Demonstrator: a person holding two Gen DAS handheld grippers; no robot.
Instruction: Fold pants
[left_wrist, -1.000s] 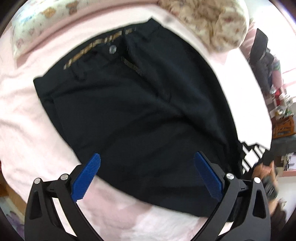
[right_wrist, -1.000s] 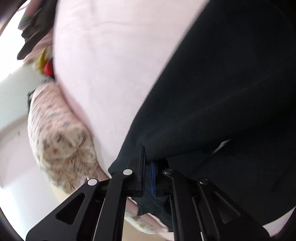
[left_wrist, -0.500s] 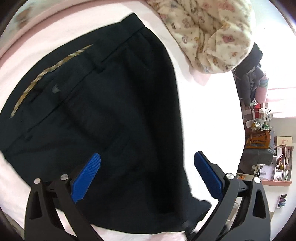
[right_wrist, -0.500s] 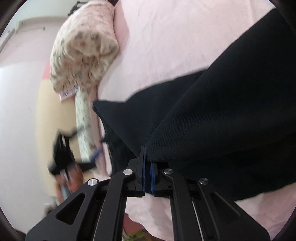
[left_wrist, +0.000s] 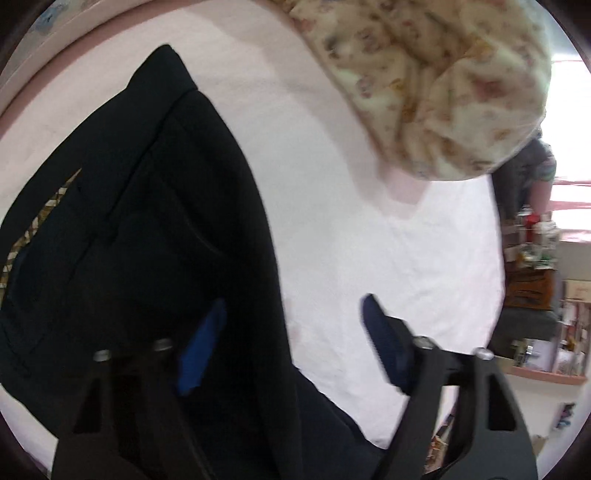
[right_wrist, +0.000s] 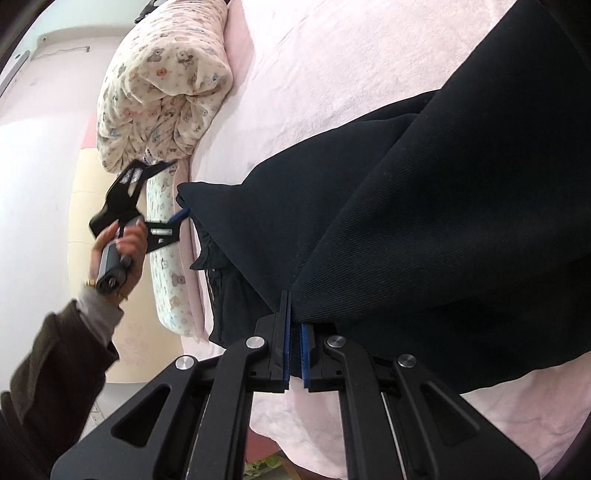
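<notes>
Pink bed (right_wrist: 332, 74) under everything, a teddy-print quilt (right_wrist: 166, 85) rolled beyond the left gripper (left_wrist: 291, 332). That gripper's jaws, which have just been closing, stand apart over the edge of the black pants (left_wrist: 147, 240), pressing nothing. Rightward, the right gripper (right_wrist: 293, 325) is clamped on a lifted fold of them.

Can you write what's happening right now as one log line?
step: folding pants on bed | right gripper: shut on pants | left gripper: open, closing at pants corner
</notes>
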